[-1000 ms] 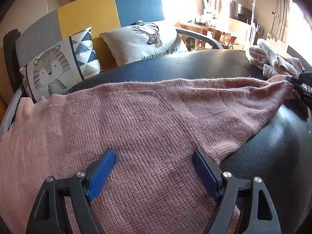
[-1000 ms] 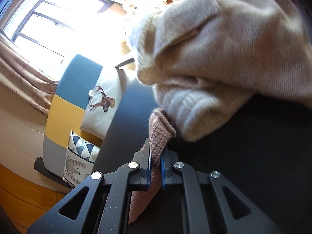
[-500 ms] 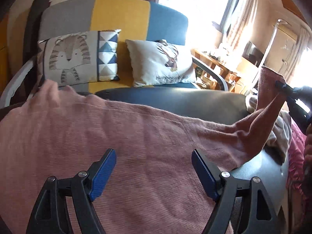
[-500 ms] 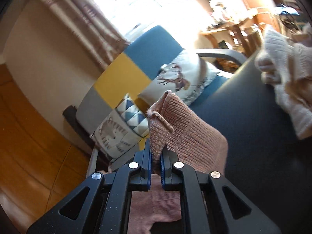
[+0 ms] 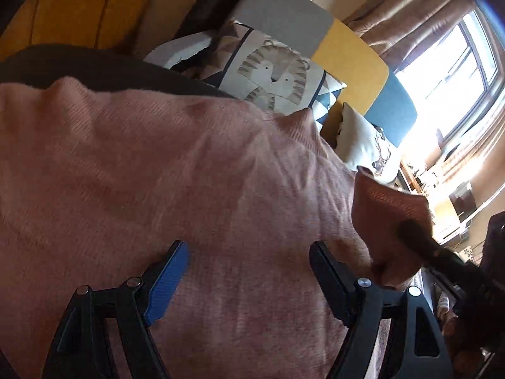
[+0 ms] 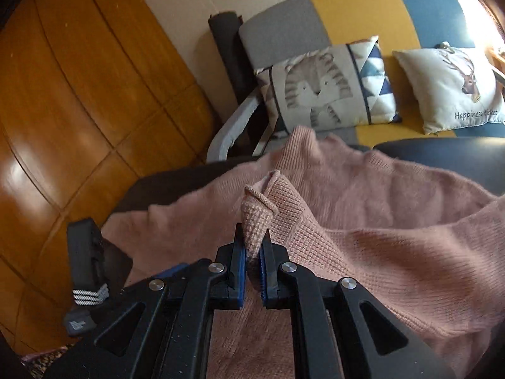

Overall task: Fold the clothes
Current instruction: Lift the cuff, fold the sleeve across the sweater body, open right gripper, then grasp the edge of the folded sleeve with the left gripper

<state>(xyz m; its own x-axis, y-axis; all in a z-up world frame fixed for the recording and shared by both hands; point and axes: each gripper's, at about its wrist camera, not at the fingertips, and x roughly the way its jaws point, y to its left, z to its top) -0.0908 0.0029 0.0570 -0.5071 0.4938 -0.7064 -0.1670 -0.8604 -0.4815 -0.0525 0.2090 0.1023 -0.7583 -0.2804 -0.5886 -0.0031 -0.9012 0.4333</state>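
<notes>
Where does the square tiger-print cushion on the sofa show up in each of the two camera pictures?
Left wrist view: the square tiger-print cushion sits upper centre, tilted, above the pink knitted sweater.
Right wrist view: the cushion is upper centre-right, upright against the sofa back.
Shared landmark: the white deer-print cushion lies beside it, further right in both views.

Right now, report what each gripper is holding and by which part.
The right gripper is shut on the pink sweater, pinching a bunched edge, which part I cannot tell. The left gripper is open over the sweater and holds nothing.
</notes>
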